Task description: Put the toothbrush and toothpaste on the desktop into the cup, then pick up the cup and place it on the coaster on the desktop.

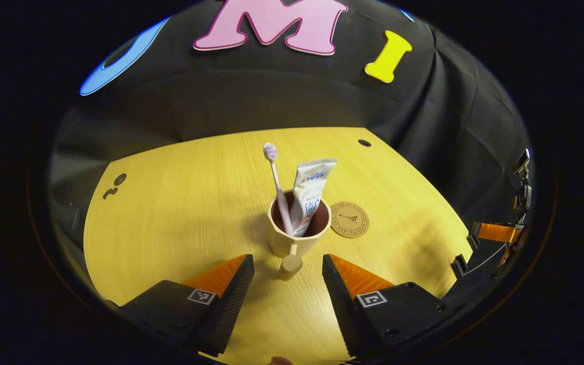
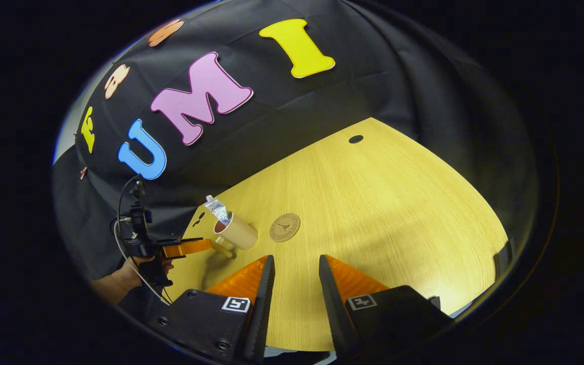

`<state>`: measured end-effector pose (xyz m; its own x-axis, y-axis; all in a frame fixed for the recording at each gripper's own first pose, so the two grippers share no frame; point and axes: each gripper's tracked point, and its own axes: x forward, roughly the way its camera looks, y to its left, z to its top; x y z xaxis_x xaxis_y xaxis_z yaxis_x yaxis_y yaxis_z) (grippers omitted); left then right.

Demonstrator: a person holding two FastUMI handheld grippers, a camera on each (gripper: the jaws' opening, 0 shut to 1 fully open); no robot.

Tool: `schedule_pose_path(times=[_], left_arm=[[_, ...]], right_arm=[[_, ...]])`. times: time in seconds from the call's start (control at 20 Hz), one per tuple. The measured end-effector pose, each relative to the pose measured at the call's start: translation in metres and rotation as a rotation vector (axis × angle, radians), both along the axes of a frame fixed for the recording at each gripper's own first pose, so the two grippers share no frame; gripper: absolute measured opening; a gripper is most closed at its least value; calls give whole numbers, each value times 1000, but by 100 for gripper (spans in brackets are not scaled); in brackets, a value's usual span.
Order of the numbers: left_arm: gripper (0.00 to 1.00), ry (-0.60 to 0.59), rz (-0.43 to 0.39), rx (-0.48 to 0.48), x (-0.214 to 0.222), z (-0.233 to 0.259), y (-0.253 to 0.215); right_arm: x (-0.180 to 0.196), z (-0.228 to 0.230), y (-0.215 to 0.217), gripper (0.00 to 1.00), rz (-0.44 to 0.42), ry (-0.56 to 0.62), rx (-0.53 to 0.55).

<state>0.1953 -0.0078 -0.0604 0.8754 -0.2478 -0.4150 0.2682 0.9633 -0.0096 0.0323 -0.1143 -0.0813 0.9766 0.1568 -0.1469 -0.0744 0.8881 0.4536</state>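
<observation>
Left gripper view: my left tool (image 1: 288, 276) is low over the pale wood bench (image 1: 180, 213), pointing forward and slightly down, fingers spread wide, nothing between them but air. The beige cup with a dark brown inside (image 1: 297, 230) stands upright just ahead, centred on the gap. Its short peg handle with a round wooden knob (image 1: 291, 263) sticks out toward me and sits right at the mouth of the gap, level with the fingertips, touching neither finger. In the cup: a pink toothbrush (image 1: 278, 187), head up, leaning left, and a white toothpaste tube (image 1: 308, 195), crimped end up, leaning right. The round brown cork coaster with a tower print (image 1: 349, 219) lies flat on the bench just right of the cup, close to it; cup is not on it.

Right gripper view: my right tool (image 2: 294, 271) is held higher, off to the side, tilted down at the bench, fingers parted with a narrower gap, holding nothing, touching nothing. The cup (image 2: 236, 230) is ahead-left of it, the coaster (image 2: 285, 227) just beside the cup and closer to my centreline. Farther left, my left tool (image 2: 216, 245) shows with its tips at the cup's handle, and the hand (image 2: 130, 276) gripping it from behind.
</observation>
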Motion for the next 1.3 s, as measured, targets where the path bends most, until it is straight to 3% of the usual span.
schedule_pose_path(times=[0.45, 0.65, 0.7, 0.8, 1.0, 1.05, 1.2, 1.25, 1.3], left_arm=[[86, 208, -10, 93, 44, -47, -5], [81, 250, -19, 149, 53, -56, -8], [78, 256, -16, 163, 55, -57, -7], [55, 277, -19, 179, 57, -61, -8], [45, 315, -11, 198, 59, -68, -7], [30, 319, -7, 193, 61, -70, -9], [39, 304, -7, 188, 61, -67, -8], [33, 295, -8, 185, 61, -67, -8], [37, 283, -4, 182, 61, -68, -8]], right_arm=[[-14, -11, -26, 54, -55, 22, 31], [-22, -20, -35, 54, -75, 30, 60], [-24, -22, -36, 54, -79, 33, 68], [-27, -26, -38, 54, -86, 39, 78], [-33, -33, -39, 54, -94, 45, 89], [-34, -34, -39, 54, -95, 47, 90], [-39, -38, -41, 54, -97, 52, 93], [-39, -37, -41, 54, -96, 53, 97], [-41, -35, -41, 54, -92, 50, 101]])
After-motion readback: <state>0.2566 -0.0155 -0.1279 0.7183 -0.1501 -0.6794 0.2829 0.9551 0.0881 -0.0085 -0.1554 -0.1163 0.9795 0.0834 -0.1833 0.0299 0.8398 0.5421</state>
